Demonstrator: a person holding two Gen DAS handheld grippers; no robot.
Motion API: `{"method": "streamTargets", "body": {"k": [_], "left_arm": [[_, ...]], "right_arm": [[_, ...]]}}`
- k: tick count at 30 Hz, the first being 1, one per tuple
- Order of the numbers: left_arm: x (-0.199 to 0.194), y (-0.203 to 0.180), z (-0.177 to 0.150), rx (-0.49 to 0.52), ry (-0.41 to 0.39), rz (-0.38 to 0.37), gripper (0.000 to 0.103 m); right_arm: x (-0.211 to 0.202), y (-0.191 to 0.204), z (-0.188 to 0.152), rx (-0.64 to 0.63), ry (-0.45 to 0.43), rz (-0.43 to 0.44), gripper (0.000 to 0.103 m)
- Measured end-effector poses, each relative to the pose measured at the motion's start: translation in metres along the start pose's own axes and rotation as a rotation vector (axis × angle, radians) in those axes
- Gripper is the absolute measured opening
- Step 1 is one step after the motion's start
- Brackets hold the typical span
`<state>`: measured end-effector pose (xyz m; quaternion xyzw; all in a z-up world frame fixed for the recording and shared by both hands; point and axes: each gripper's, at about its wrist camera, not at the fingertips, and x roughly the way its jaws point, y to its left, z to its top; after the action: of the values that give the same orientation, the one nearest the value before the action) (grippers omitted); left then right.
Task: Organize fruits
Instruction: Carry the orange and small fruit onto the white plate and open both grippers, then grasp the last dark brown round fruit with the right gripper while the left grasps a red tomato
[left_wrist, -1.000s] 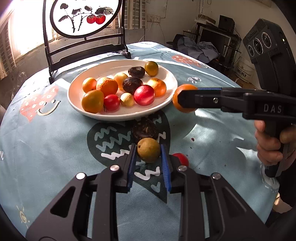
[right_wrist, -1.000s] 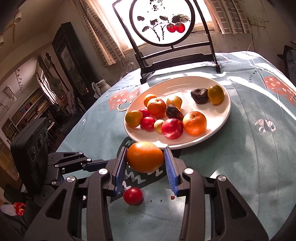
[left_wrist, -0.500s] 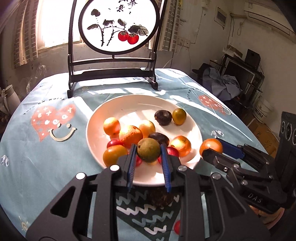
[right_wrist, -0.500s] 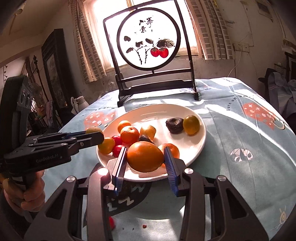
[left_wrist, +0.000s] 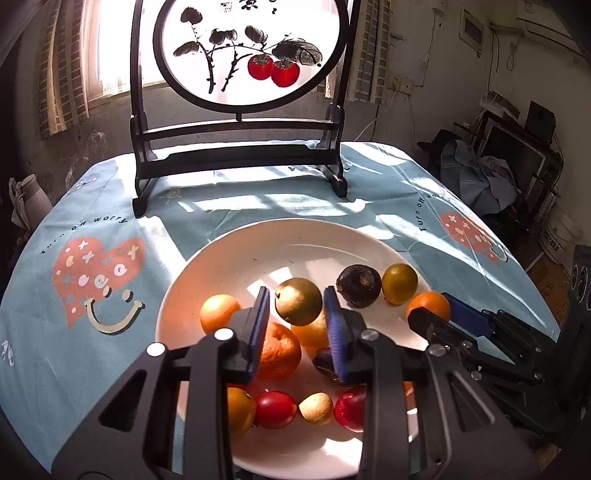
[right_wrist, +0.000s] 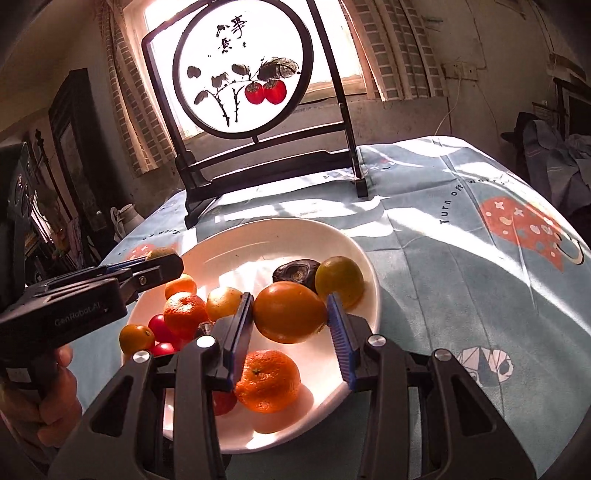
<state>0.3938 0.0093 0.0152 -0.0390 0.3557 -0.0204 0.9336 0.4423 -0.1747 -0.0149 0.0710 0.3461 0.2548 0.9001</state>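
Observation:
My left gripper (left_wrist: 297, 308) is shut on a green-brown round fruit (left_wrist: 298, 301) and holds it above the middle of the white plate (left_wrist: 229, 258). My right gripper (right_wrist: 290, 314) is shut on a large orange fruit (right_wrist: 290, 312) and holds it above the plate's right side (right_wrist: 369, 295). The plate holds several fruits: oranges, red tomatoes, a dark wrinkled fruit (left_wrist: 358, 285) and a yellow-green fruit (left_wrist: 399, 283). The right gripper shows at the right in the left wrist view (left_wrist: 428, 308); the left gripper shows at the left in the right wrist view (right_wrist: 162, 260).
The plate sits on a round table with a light blue patterned cloth (left_wrist: 92, 266). A dark wooden stand with a round painted screen (left_wrist: 243, 74) stands at the table's far edge. Furniture and clutter (left_wrist: 517, 162) lie beyond the table on the right.
Both grippers have lifted their fruits from the table's near side and carried them forward over the plate. Each stays shut on its fruit.

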Motion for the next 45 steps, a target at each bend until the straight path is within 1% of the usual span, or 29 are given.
{"method": "streamTargets", "body": {"k": [1, 2, 3, 5, 6, 7, 8, 10, 13, 16, 18, 20, 23, 26, 29, 31, 37, 41, 43, 45], "left_arm": [[-0.004, 0.001, 0.0, -0.007, -0.013, 0.025, 0.088], [-0.011, 0.005, -0.001, -0.028, -0.046, 0.046, 0.092], [-0.02, 0.009, -0.001, -0.048, -0.074, 0.048, 0.092], [-0.034, 0.016, 0.001, -0.081, -0.077, 0.04, 0.093], [-0.042, 0.02, 0.0, -0.104, -0.08, 0.046, 0.095], [-0.05, 0.026, -0.003, -0.131, -0.088, 0.062, 0.099], [-0.056, 0.031, -0.008, -0.156, -0.092, 0.088, 0.1], [-0.068, 0.043, -0.022, -0.191, -0.093, 0.126, 0.1], [-0.08, 0.061, -0.054, -0.235, -0.081, 0.188, 0.101], [-0.084, 0.08, -0.081, -0.279, -0.027, 0.254, 0.101], [-0.087, 0.093, -0.089, -0.319, -0.001, 0.254, 0.1], [-0.091, 0.101, -0.093, -0.363, -0.005, 0.256, 0.1], [-0.093, 0.106, -0.092, -0.372, -0.003, 0.296, 0.1], [-0.094, 0.107, -0.092, -0.367, -0.003, 0.33, 0.1], [-0.095, 0.108, -0.091, -0.366, 0.002, 0.329, 0.1], [-0.096, 0.108, -0.091, -0.372, 0.005, 0.316, 0.1], [-0.099, 0.103, -0.09, -0.363, 0.011, 0.306, 0.1], [-0.103, 0.102, -0.089, -0.365, 0.001, 0.307, 0.101], [-0.104, 0.102, -0.089, -0.368, -0.008, 0.313, 0.101], [-0.104, 0.101, -0.089, -0.36, -0.008, 0.327, 0.101]], "right_arm": [[0.0, 0.002, 0.001, -0.01, 0.003, 0.001, 0.047], [-0.002, 0.004, 0.001, -0.021, -0.002, -0.007, 0.053], [-0.006, 0.005, 0.001, -0.027, -0.015, -0.016, 0.054], [-0.017, 0.008, 0.003, -0.025, -0.03, 0.005, 0.054], [-0.023, 0.01, 0.003, -0.019, -0.037, 0.023, 0.054], [-0.03, 0.012, 0.003, -0.018, -0.04, 0.04, 0.054], [-0.036, 0.015, 0.001, -0.021, -0.035, 0.055, 0.054], [-0.047, 0.024, -0.005, -0.026, -0.02, 0.089, 0.054], [-0.056, 0.039, -0.02, -0.043, 0.016, 0.15, 0.054], [-0.057, 0.058, -0.037, -0.069, 0.076, 0.195, 0.054], [-0.057, 0.071, -0.046, -0.096, 0.11, 0.228, 0.054], [-0.059, 0.082, -0.052, -0.137, 0.117, 0.236, 0.054], [-0.057, 0.093, -0.059, -0.196, 0.134, 0.213, 0.054], [-0.048, 0.094, -0.065, -0.191, 0.196, 0.216, 0.054], [-0.035, 0.095, -0.072, -0.194, 0.282, 0.232, 0.054], [-0.03, 0.096, -0.077, -0.212, 0.31, 0.219, 0.054], [-0.017, 0.102, -0.087, -0.283, 0.34, 0.152, 0.054], [-0.006, 0.11, -0.09, -0.368, 0.33, 0.089, 0.054], [0.002, 0.112, -0.091, -0.376, 0.352, 0.083, 0.055], [0.004, 0.115, -0.092, -0.394, 0.343, 0.075, 0.055]]}}
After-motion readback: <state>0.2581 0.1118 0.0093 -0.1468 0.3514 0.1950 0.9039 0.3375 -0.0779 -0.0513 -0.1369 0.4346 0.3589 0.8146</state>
